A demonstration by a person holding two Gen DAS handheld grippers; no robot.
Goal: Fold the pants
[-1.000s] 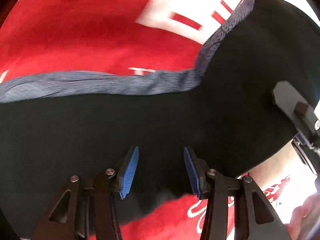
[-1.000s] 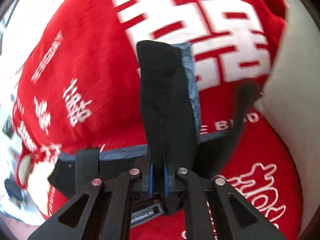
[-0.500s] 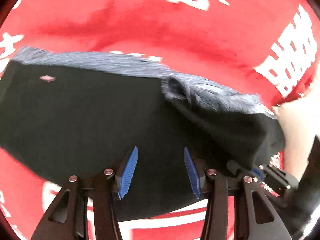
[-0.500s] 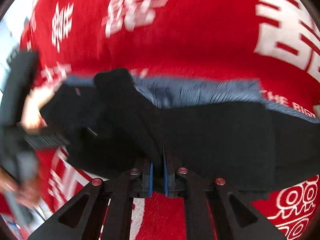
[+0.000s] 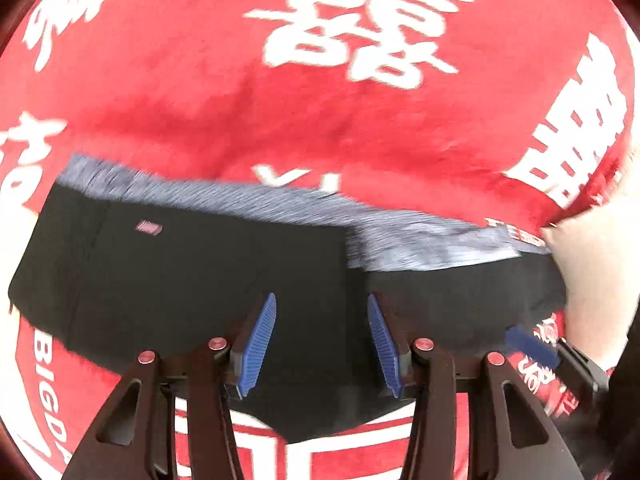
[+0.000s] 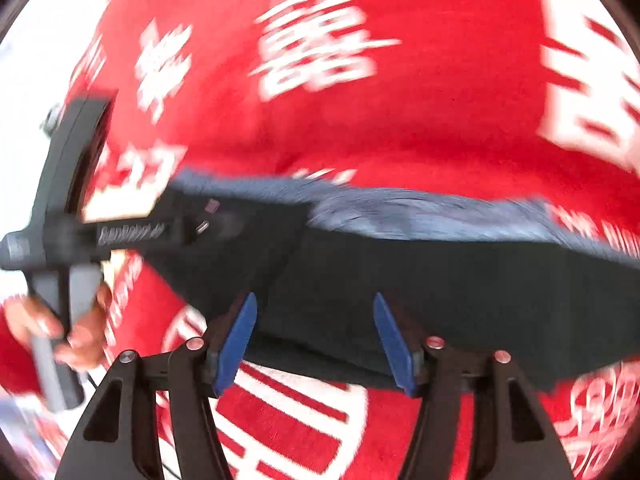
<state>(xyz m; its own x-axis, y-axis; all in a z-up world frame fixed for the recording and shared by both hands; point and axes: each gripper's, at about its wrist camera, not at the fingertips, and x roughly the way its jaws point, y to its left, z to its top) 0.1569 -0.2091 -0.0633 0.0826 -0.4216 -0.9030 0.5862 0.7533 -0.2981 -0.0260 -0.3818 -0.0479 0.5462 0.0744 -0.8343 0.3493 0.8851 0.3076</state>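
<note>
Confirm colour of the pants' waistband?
Heathered blue-grey waistband on otherwise black pants; clearest in the left wrist view.

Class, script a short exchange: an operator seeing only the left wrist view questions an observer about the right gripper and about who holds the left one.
Operator: Is the right gripper gripping the pants?
Observer: No. Its jaws have just been opening; the pads stand apart, with the pants lying flat beneath them.
Operator: What holds the left gripper?
Observer: A hand, wrapped round its handle, above the red blanket.
</note>
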